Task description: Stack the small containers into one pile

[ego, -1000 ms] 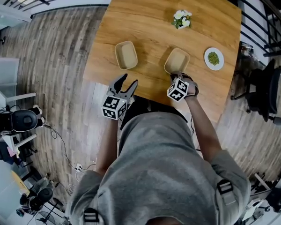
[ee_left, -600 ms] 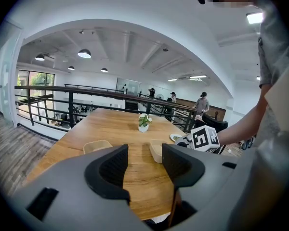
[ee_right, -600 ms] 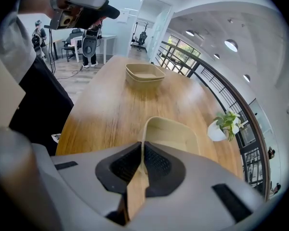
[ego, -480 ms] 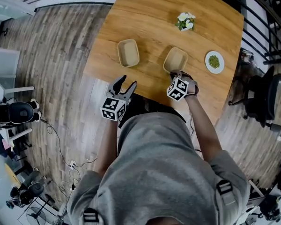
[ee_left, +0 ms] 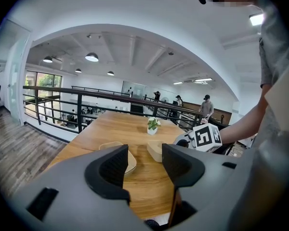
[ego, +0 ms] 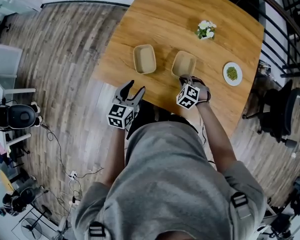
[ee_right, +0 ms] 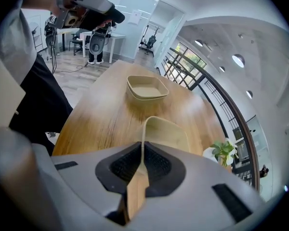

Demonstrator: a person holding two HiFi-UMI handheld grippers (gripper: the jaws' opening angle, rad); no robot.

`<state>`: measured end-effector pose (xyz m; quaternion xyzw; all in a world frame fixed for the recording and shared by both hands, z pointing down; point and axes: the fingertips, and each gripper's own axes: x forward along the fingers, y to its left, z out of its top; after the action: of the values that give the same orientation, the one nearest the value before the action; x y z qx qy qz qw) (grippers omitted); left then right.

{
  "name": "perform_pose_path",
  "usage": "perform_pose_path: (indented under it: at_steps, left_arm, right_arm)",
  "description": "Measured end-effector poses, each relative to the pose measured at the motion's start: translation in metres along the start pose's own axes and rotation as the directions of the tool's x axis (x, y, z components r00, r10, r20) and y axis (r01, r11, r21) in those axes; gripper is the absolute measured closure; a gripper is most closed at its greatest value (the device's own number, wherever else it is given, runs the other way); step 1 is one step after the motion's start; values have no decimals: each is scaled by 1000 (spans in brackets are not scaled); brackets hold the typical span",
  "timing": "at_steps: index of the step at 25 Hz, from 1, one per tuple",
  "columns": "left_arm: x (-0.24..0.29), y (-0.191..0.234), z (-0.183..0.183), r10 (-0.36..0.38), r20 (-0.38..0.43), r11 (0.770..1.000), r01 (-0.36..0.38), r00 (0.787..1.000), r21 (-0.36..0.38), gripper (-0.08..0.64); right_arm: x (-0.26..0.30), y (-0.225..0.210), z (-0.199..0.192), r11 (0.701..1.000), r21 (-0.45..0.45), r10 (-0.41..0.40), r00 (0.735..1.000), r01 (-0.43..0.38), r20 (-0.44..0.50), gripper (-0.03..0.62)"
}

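Observation:
Two small tan containers sit on the wooden table (ego: 155,14). The left container (ego: 144,59) stands free. My right gripper (ego: 185,78) is shut on the near rim of the right container (ego: 184,64). In the right gripper view the thin rim runs between the pads of that gripper (ee_right: 143,160). The held container (ee_right: 168,131) lies just ahead, and the other container (ee_right: 147,88) farther on. My left gripper (ego: 131,88) hangs open off the table's near edge with nothing in it. Its view shows both containers, left (ee_left: 132,161) and right (ee_left: 156,150), past the left gripper (ee_left: 144,165).
A small potted plant with white flowers (ego: 206,29) stands at the far side of the table. A white plate with green bits (ego: 232,73) lies at the right edge. Railings and a wooden floor surround the table, and an office chair (ego: 280,109) is to the right.
The right gripper has carried its container leftward, closer to the free container. The left gripper has stayed open near the table's edge.

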<state>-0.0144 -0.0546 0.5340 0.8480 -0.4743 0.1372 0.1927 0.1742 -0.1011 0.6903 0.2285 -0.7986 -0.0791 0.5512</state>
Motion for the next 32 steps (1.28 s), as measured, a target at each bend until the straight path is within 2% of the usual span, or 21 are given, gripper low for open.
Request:
perform_pose_path:
  at_steps: [7,17,23,32]
  left_arm:
    - [-14,30,-1,35,8,999,-35,999,-28,325]
    - [-31,71,-2,53,13,997,-52,999,-49,325]
    - [-34,88,0,51,12,997,-50,999,-53,325]
    - [-46,112,-3,51,5,997,-51,999,-58,325]
  right_arm:
    - [4,-14,47,995,-97,-35,999,39,38,569]
    - [8,-20,118,983,-154,-77,988,98,134,568]
    - [12,-13,148,977,-188,-67,983,99,170,568]
    - [25,12,175,964,-255,-26,984,71,175,568]
